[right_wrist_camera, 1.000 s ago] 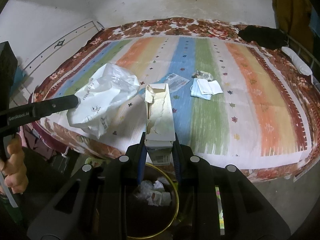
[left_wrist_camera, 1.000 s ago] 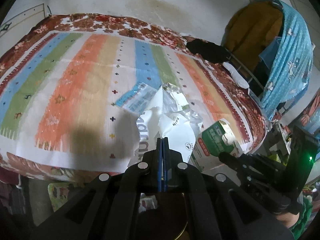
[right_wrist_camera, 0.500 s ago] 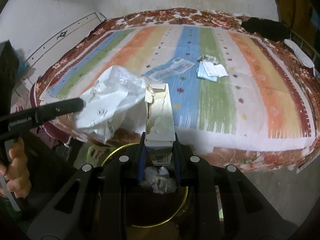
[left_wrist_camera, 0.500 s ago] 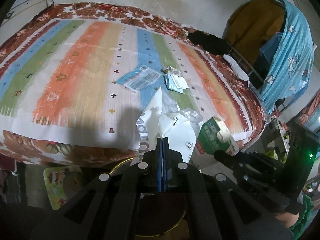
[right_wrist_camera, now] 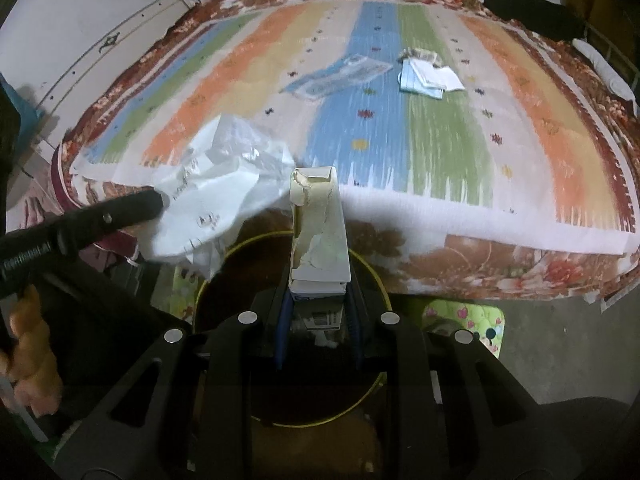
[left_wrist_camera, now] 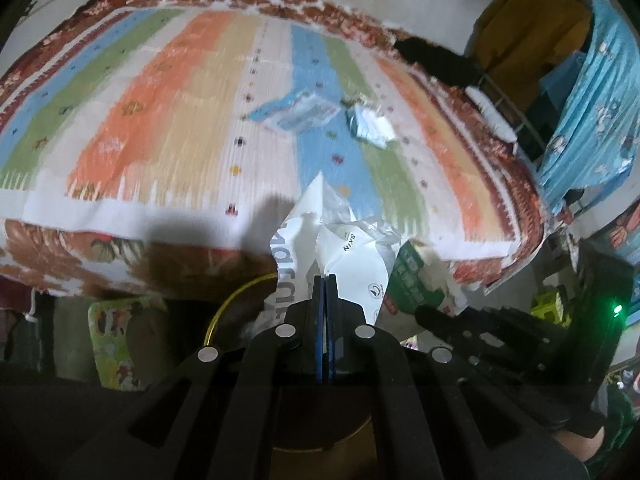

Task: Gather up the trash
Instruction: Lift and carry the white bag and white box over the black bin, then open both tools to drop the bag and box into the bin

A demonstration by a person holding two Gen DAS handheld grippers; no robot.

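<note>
Your right gripper (right_wrist_camera: 318, 300) is clamped on a torn cream-and-white cardboard carton (right_wrist_camera: 319, 236), pinching its base from both sides so that it stands out along the fingers directly above a dark round bin with a yellow rim (right_wrist_camera: 372, 280) on the floor beside the bed. Your left gripper (left_wrist_camera: 325, 284) is squeezed tight on a crumpled white plastic bag with dark lettering (left_wrist_camera: 340, 248), its blue pads pressed together on the film; in the right wrist view that bag (right_wrist_camera: 224, 192) hangs just left of the carton, over the bin's left rim, at the tip of your left gripper (right_wrist_camera: 158, 202). From the left wrist view the carton's green printed side (left_wrist_camera: 416, 284) shows just right of the bag, with the bin's yellow rim (left_wrist_camera: 236, 296) below. Beyond both grippers lies the bed with a striped spread in orange, blue, green and cream with a brown floral border (right_wrist_camera: 460, 128). Farther in, near its middle, rest a flat blue-and-clear plastic wrapper (right_wrist_camera: 340, 76) and, just right of it, a small heap of pale blue and white folded papers (right_wrist_camera: 426, 78), apart from each other. At the far right corner sits a black cloth bundle (right_wrist_camera: 536, 14).
</note>
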